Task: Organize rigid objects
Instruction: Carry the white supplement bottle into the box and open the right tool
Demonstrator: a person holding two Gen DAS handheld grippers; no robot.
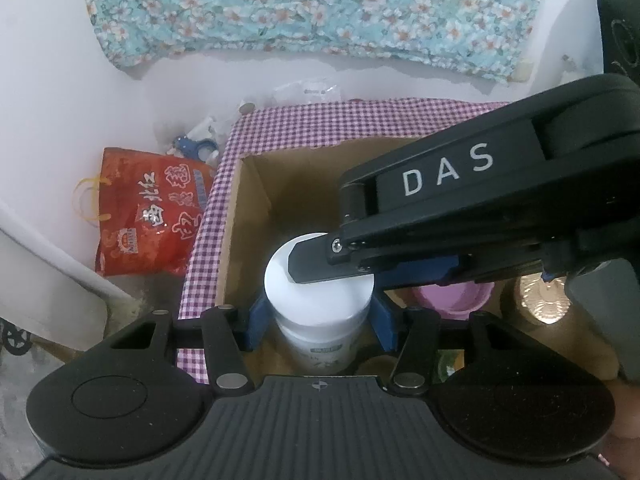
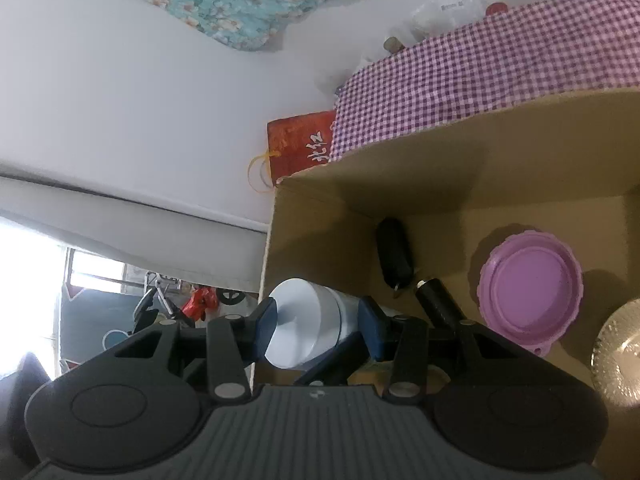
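A white-lidded plastic jar (image 1: 318,300) with a green label stands inside a cardboard box (image 1: 248,208). My left gripper (image 1: 318,316) has its blue pads on both sides of the jar, just under the lid. My right gripper (image 2: 316,326) also grips the same jar (image 2: 304,320) at the lid; its black body (image 1: 480,200) crosses the left wrist view from the right. A purple lid (image 2: 530,290), a black pouch (image 2: 394,254) and a black cylinder (image 2: 438,304) lie on the box floor.
A gold embossed lid (image 2: 618,356) sits at the box's right. The box rests on a purple checked cloth (image 2: 460,80). A red printed bag (image 1: 148,212) lies on the floor to the left. A floral cloth (image 1: 312,8) hangs on the white wall.
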